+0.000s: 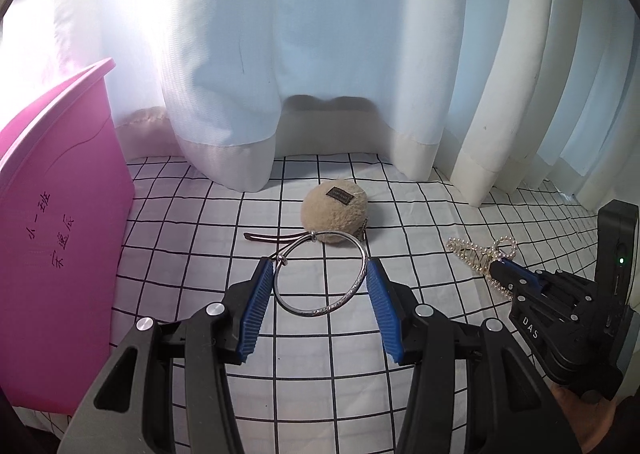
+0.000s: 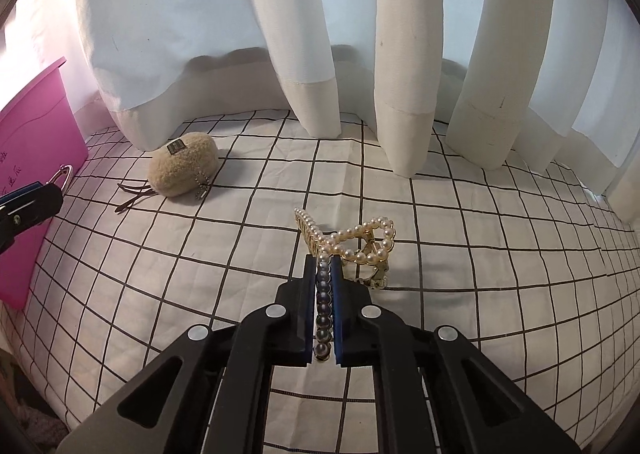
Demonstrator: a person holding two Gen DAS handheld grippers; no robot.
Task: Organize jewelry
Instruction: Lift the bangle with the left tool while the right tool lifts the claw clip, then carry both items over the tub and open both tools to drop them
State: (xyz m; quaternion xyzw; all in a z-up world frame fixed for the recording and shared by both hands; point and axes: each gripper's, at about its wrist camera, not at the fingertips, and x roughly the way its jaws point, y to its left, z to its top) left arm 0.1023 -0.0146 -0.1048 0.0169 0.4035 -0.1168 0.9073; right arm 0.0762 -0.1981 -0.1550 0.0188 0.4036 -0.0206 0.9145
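Left gripper (image 1: 320, 274): jaws half-open, clamping silver bangle (image 1: 320, 274) | Right gripper (image 2: 324, 266): jaws closed, pinching pearl hair claw (image 2: 352, 242) above checked cloth (image 2: 480, 274)

So the checked cloth (image 1: 320, 374) covers the whole surface, with the curtain (image 1: 320, 53) hanging along the back edge. The storage box (image 1: 60, 234) stands at the far left. The plush keychain (image 1: 335, 217) lies in the middle, just in front of the curtain, its cord (image 1: 272, 240) trailing to the left. The bangle (image 1: 320, 274) sits between the left tongs (image 1: 320, 286), in front of the plush. The pearl hair clip (image 2: 352, 246) is off to the right, one end caught in the right tongs (image 2: 324, 274).
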